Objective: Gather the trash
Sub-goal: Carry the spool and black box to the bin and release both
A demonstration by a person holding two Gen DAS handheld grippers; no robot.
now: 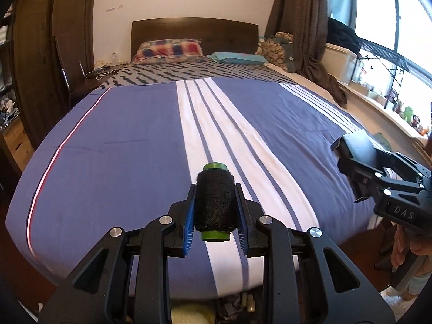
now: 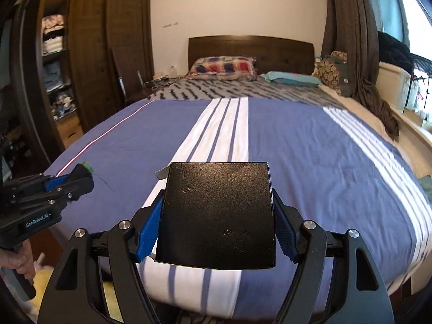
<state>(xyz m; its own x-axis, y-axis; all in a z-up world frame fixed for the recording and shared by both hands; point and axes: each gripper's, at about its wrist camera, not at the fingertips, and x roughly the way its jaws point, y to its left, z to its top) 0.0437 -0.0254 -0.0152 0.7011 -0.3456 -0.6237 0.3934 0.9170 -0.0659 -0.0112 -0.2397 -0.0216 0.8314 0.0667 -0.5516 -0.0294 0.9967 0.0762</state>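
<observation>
My left gripper (image 1: 215,210) is shut on a spool of black thread (image 1: 216,202) with green ends, held above the foot of the bed (image 1: 121,145). My right gripper (image 2: 218,216) is shut on a flat black box (image 2: 218,213), held level above the bed's foot. In the left wrist view the right gripper (image 1: 378,172) shows at the right edge with the black box (image 1: 359,148). In the right wrist view the left gripper (image 2: 73,181) shows at the left with the spool (image 2: 82,170), a loose thread trailing from it.
The bed has a blue cover with white stripes, pillows (image 1: 170,50) and a dark headboard (image 1: 194,31). A wooden wardrobe (image 2: 89,54) stands on the left. Curtains (image 1: 305,27), a window ledge with small items (image 1: 391,100) are on the right. Clutter lies on the floor below (image 1: 235,305).
</observation>
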